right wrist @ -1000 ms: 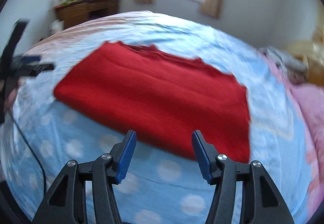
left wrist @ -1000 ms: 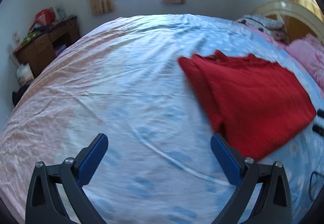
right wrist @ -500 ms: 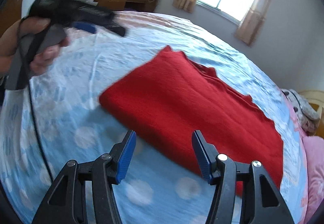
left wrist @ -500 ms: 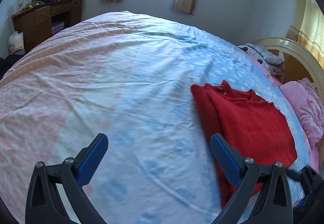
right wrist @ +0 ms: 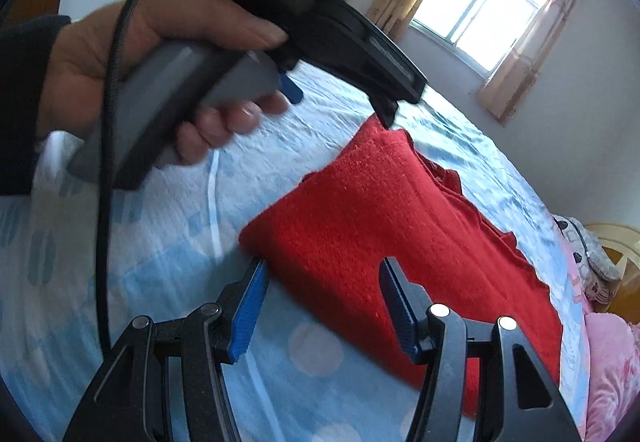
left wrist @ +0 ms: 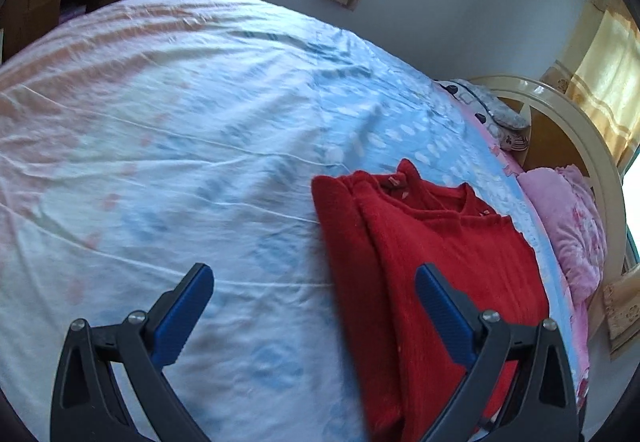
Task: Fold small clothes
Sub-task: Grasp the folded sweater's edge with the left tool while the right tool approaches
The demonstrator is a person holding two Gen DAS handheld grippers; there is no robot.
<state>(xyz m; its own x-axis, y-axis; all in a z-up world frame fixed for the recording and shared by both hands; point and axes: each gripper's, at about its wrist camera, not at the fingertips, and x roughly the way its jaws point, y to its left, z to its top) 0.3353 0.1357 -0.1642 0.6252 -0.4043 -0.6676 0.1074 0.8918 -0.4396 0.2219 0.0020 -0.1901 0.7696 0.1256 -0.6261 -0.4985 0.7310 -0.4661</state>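
1. Garment: red knitted top (left wrist: 436, 262), already folded into a rectangle, lies flat on the bed (left wrist: 192, 130) near the pink pillow (left wrist: 568, 226) and headboard (left wrist: 568, 122). Neckline end points toward the window wall; its long folded edge faces the open sheet.
2. Left gripper (left wrist: 312, 306): jaws spread wide, nothing between them. Its right finger overlaps the top's near end in the view; contact cannot be told. A second ago the top sat further off to the right; now the gripper hangs close over its near edge.
3. Right gripper (right wrist: 324, 306): jaws part open, unchanged across the last second, empty. It has swung round and now frames the top's near corner, just above it.
4. Hand (right wrist: 132, 78) with dark sleeve and cable, holding the left gripper, has entered the right wrist view, above the far corner.
5. Reading: both grippers have closed in on one end of the top, likely to pinch that edge for a further fold. No grasp yet.
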